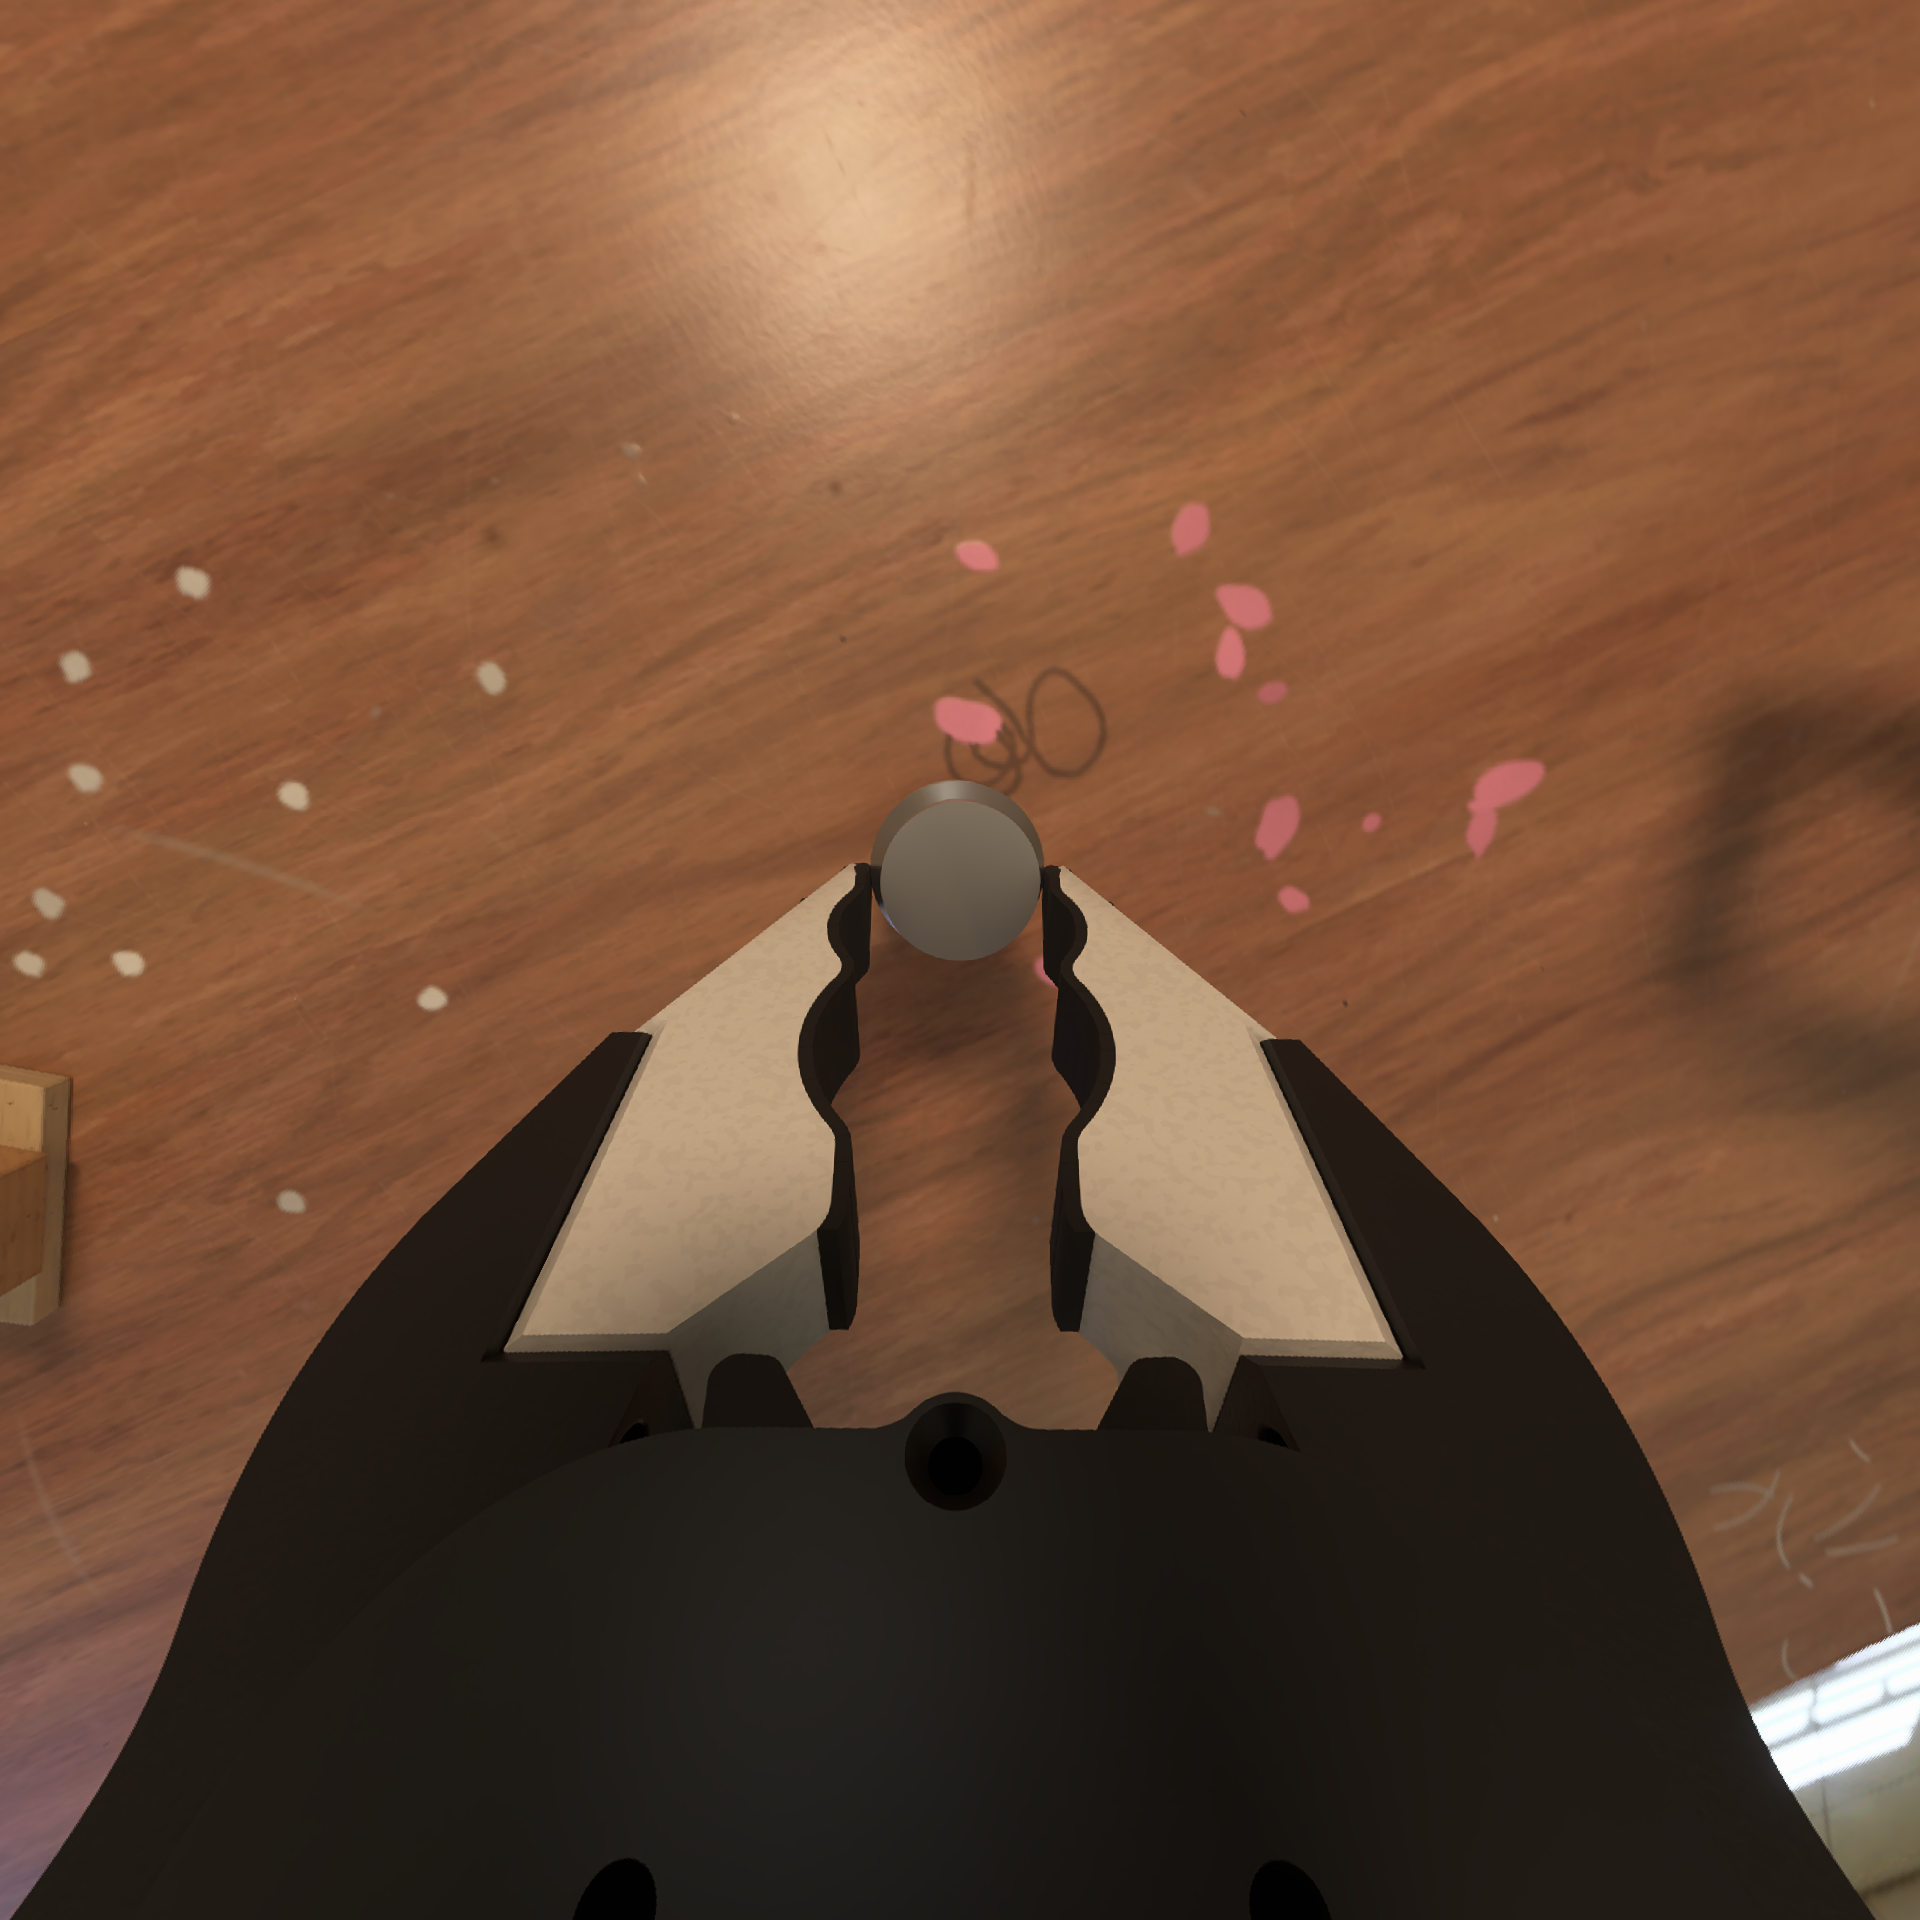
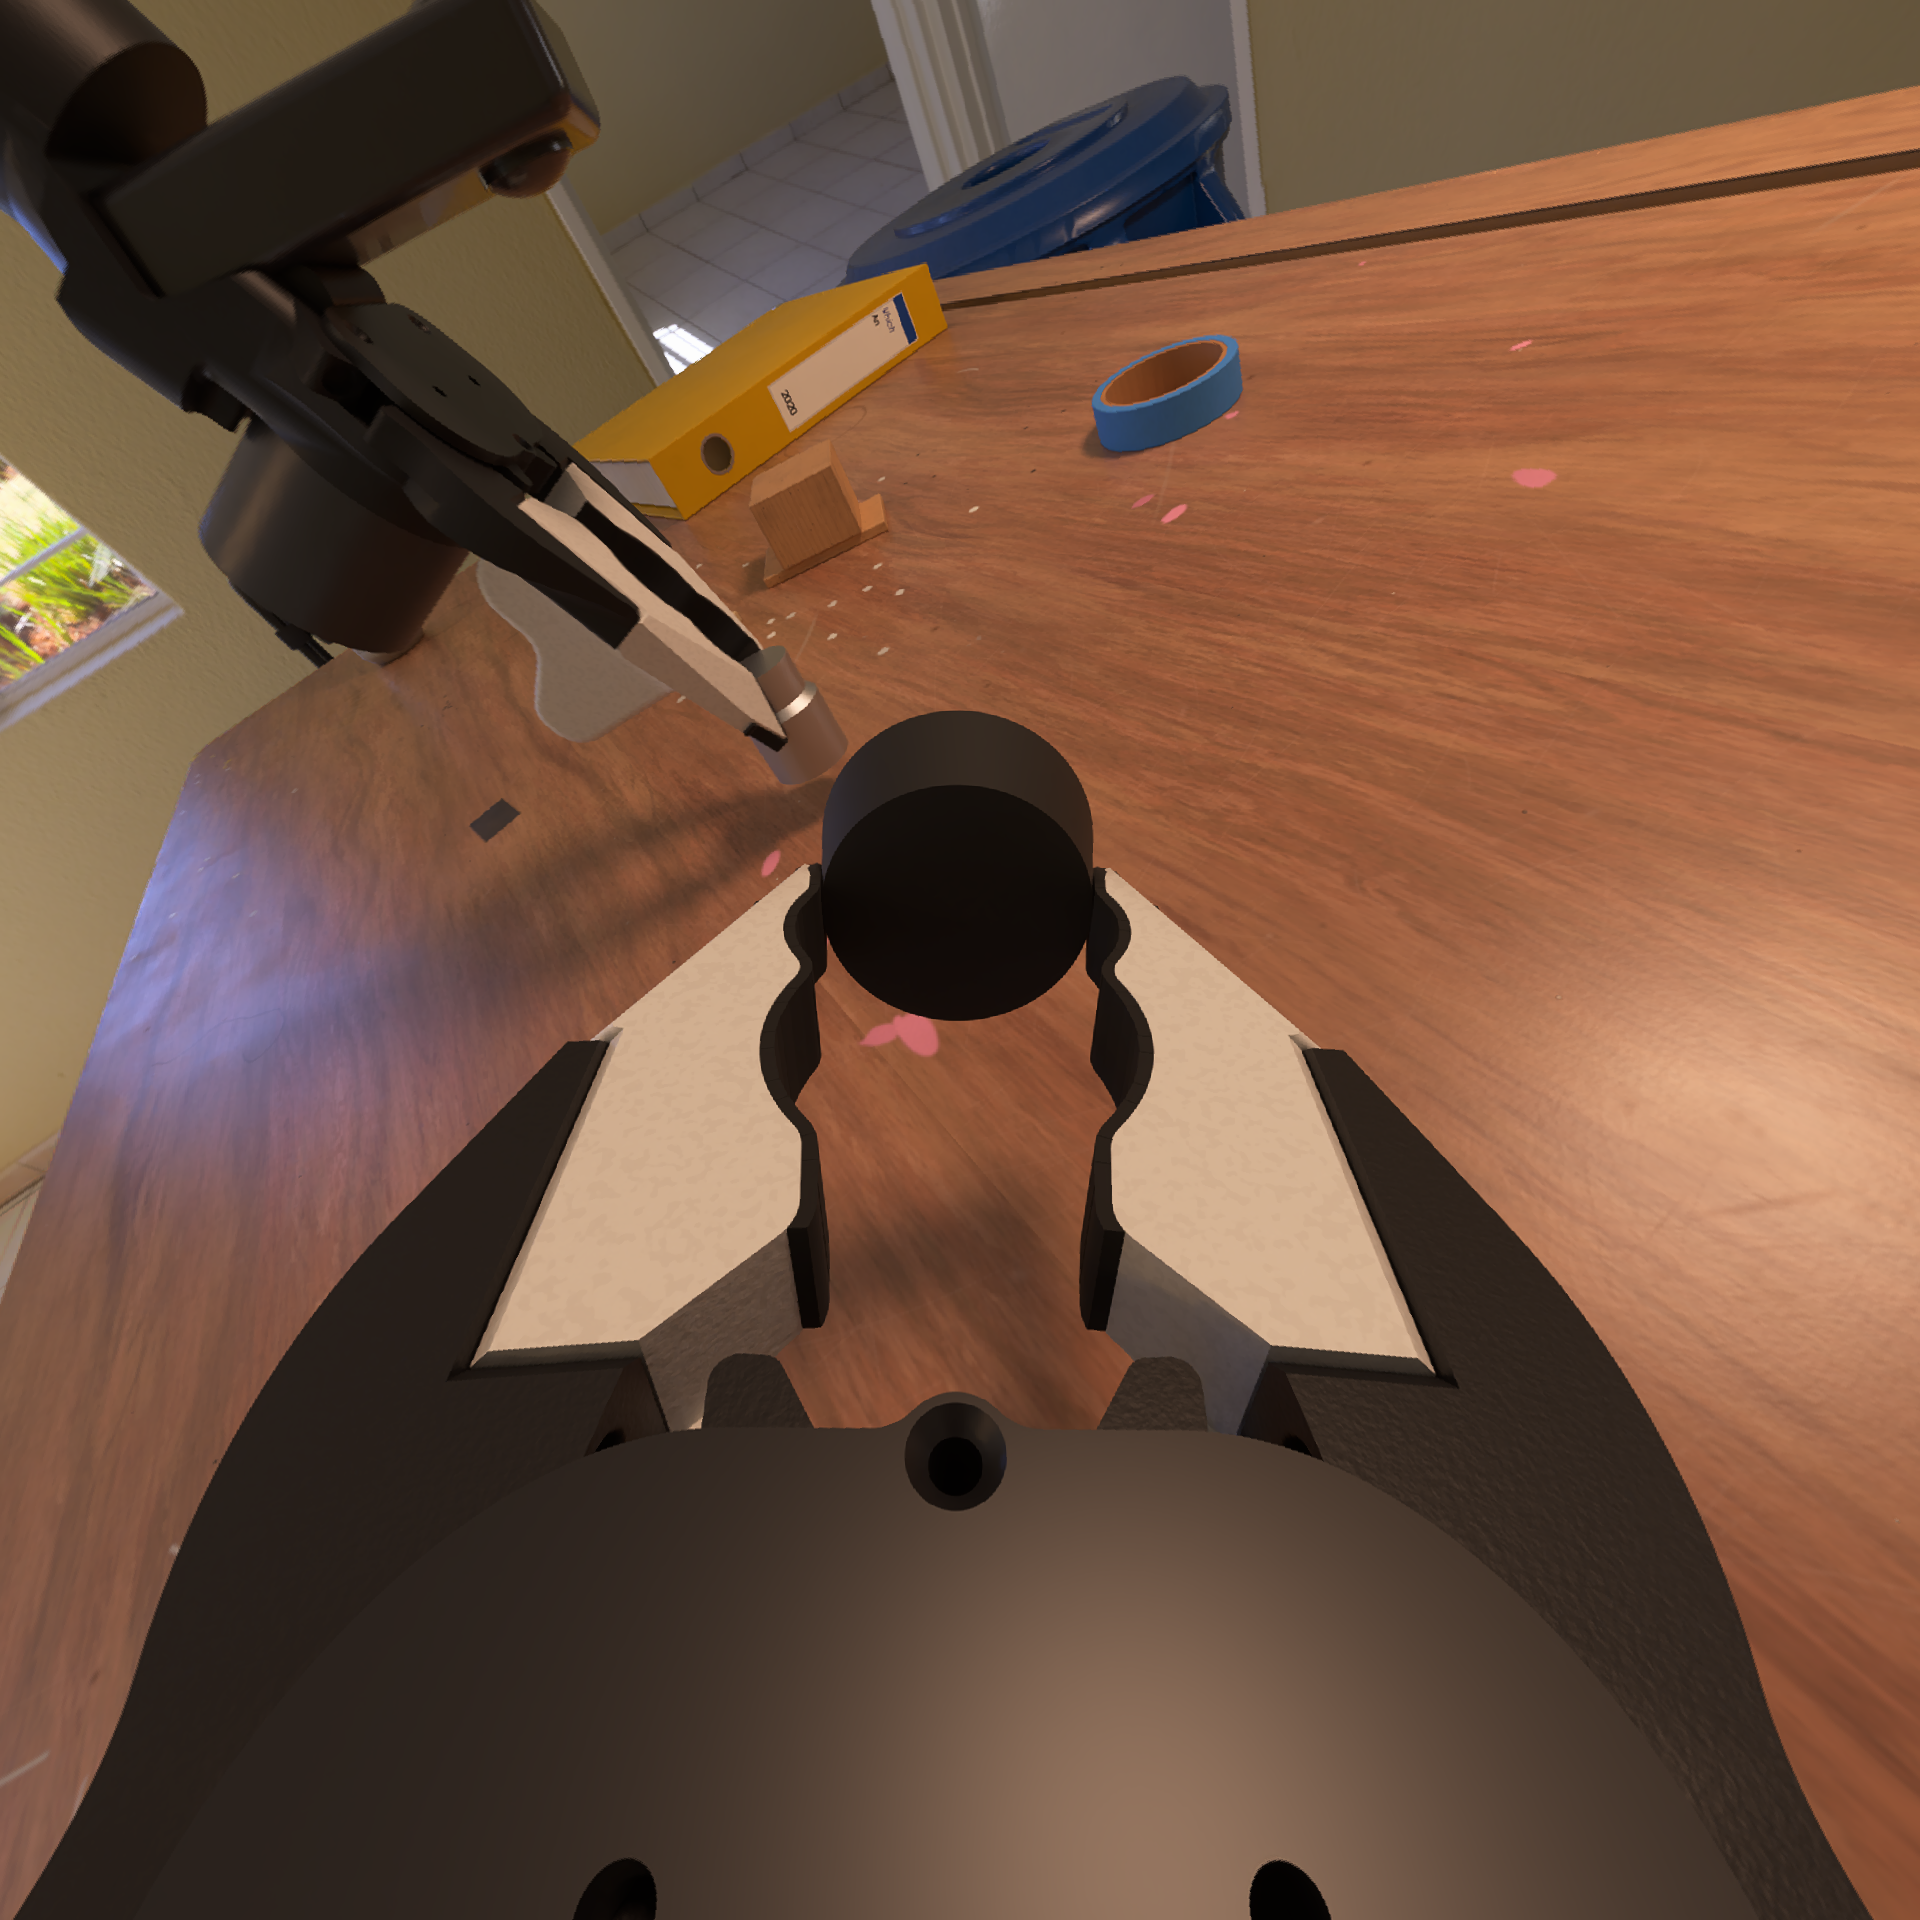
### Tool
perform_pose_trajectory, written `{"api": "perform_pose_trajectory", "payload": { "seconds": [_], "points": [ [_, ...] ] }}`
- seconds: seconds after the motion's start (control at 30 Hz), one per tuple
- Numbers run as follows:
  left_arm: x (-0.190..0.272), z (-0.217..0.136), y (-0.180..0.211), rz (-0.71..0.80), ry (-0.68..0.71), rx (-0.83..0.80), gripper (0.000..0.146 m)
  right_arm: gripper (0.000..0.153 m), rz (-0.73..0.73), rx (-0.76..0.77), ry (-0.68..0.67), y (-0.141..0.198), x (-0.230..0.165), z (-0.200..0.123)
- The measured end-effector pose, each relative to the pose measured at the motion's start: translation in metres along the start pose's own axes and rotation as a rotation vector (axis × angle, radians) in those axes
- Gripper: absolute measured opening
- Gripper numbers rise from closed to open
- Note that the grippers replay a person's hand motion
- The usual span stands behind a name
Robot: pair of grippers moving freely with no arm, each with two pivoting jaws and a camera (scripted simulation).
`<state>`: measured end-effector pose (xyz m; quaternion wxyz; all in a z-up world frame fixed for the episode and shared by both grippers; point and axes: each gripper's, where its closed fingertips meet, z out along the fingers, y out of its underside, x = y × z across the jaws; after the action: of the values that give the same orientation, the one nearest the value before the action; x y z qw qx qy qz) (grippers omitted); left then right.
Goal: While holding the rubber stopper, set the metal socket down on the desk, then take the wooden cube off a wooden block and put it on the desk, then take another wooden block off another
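A wooden desk [image 2: 1455,831] fills the scene. The left gripper [image 1: 958,883] points straight down, clamped on the metal socket [image 1: 958,883], whose long axis stands upright, its lower end at or just above the desk. Just to its right, the right gripper [image 2: 956,894] grips the black rubber stopper [image 2: 956,883].

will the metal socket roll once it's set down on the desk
Probably not if released upright: the metal socket looks like a short cylinder with a flat end. On its side it would likely roll across the smooth desk. Its polished surface may be slippery.
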<state>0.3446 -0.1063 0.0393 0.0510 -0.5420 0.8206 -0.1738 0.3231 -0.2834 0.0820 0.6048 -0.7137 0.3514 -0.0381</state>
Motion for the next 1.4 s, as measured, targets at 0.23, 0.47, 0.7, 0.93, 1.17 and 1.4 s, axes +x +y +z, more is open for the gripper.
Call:
{"api": "perform_pose_trajectory", "payload": {
  "seconds": [0.23,0.47,0.7,0.93,1.17,1.4],
  "points": [
    [0.000,0.014,0.002,-0.038,0.001,0.001,0.033,0.050,0.004,-0.013,-0.012,0.003,-0.002,0.002],
    [0.009,-0.020,0.000,-0.063,0.018,0.112,0.074,0.050,0.011,-0.014,-0.017,0.003,-0.002,0.002],
    [-0.084,-0.142,0.036,-0.071,-0.187,0.256,0.086,0.050,0.023,-0.016,-0.028,0.003,-0.002,0.002],
    [-0.189,-0.093,0.061,0.200,-0.129,0.037,0.084,0.050,0.008,-0.025,-0.026,0.004,-0.004,0.005],
    [-0.217,-0.033,0.068,0.249,-0.011,-0.070,0.065,0.050,-0.025,-0.045,-0.003,0.006,-0.006,0.008],
    [-0.203,-0.114,0.042,0.406,-0.076,-0.020,0.030,0.050,-0.023,-0.040,-0.011,0.005,-0.006,0.007]
  ]
}}
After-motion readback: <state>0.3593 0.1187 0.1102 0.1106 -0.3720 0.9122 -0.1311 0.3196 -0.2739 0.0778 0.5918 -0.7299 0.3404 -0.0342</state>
